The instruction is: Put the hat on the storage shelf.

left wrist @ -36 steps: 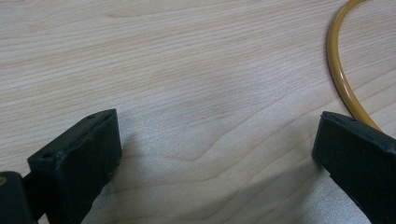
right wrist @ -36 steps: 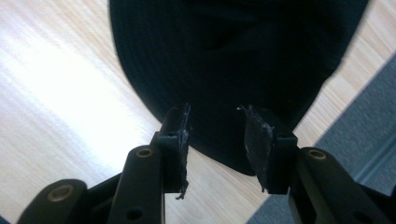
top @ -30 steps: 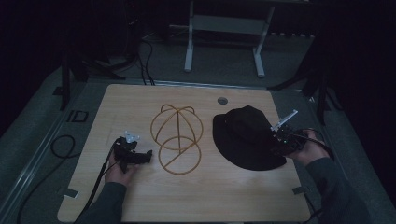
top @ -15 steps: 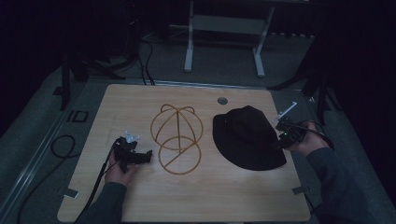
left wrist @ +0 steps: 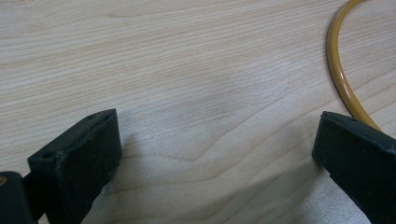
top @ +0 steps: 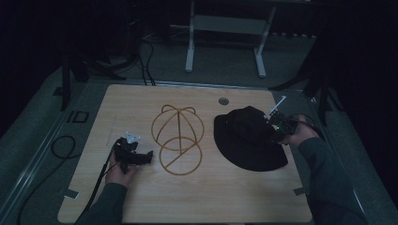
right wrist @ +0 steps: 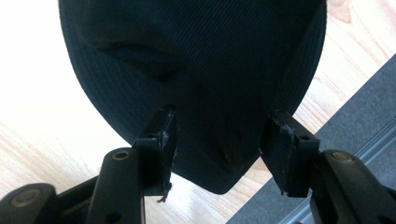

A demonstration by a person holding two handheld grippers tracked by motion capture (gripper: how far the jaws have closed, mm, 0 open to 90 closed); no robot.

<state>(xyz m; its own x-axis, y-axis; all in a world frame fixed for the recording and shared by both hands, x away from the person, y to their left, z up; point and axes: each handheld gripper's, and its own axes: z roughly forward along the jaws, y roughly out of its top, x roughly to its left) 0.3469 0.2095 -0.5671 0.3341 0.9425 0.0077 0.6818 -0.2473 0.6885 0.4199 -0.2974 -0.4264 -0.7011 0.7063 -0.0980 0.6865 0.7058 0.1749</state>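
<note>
black hat [top: 248, 138]: flat on table [top: 141, 101], right of wire frame [top: 177, 139]
right gripper [right wrist: 217, 135]: at hat's right brim, jaws apart, just closing a bit, brim between, pads not pressing
left gripper [left wrist: 210, 154]: jaws wide apart, nothing between, beside frame

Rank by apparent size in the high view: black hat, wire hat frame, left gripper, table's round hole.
1. black hat
2. wire hat frame, close to the hat in spread, so that order is unsure
3. left gripper
4. round hole
</note>
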